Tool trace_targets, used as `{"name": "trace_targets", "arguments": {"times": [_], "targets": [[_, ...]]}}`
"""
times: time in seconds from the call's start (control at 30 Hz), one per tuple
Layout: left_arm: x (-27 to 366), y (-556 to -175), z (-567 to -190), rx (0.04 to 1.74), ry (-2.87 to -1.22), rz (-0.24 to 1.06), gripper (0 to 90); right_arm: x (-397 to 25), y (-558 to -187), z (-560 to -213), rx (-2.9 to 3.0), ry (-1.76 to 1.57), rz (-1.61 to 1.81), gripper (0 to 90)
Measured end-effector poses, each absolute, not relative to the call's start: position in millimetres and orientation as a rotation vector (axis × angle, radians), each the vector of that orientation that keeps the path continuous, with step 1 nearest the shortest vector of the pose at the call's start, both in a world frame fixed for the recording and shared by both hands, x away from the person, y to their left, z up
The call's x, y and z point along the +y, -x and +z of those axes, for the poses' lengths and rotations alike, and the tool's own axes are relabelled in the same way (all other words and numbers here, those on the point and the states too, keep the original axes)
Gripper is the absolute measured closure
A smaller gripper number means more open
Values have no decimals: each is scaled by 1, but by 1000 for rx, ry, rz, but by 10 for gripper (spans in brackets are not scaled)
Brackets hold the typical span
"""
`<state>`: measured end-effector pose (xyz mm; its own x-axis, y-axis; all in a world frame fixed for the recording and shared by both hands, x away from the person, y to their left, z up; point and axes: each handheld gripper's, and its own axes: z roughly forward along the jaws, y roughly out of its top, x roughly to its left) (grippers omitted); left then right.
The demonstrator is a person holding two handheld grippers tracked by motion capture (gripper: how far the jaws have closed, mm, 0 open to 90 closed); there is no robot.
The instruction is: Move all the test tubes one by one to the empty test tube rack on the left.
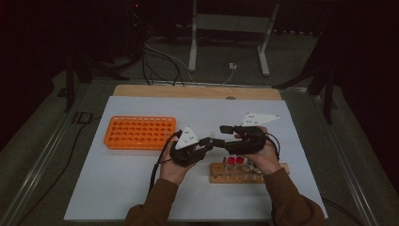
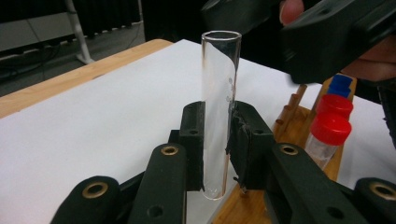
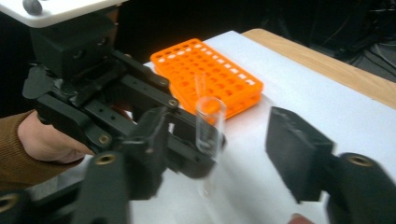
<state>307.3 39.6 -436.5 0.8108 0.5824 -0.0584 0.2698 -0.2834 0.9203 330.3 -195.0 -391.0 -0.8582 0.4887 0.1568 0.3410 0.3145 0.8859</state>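
Near the front edge of the white sheet (image 1: 141,188) on the table, a little right of the middle, I have both grippers meeting just above the wooden rack (image 1: 235,175). My left gripper (image 2: 215,140) has its jaws closed narrow on a clear glass tube (image 2: 218,112), gripping it low on its body; the tube stands upright with its open mouth up, and its rounded bottom hangs just under the pads. From the right gripper view I see the same tube (image 3: 209,126) held in the left gripper's jaws, while my right gripper (image 3: 210,163) has its jaws spread wide on either side of it, apart from the glass as far as I can judge through the blur. In the wooden rack (image 2: 285,116) beside the tube stand two red-capped vials (image 2: 329,133) and, behind them, a blue-capped one (image 2: 339,86). An orange tube rack (image 1: 139,132) lies well apart toward the sheet's left edge, its holes empty.
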Motion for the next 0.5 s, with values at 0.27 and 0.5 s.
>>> {"name": "trace_targets", "arguments": {"times": [0.27,0.5], "targets": [[51,-309,-438,677,-1868,369,762,-215,-330,-388,2341,-819,1579,133],[63,-310,-438,704,-1853,385,761,-237,-329,-387,2287,-852,1565,14]]}}
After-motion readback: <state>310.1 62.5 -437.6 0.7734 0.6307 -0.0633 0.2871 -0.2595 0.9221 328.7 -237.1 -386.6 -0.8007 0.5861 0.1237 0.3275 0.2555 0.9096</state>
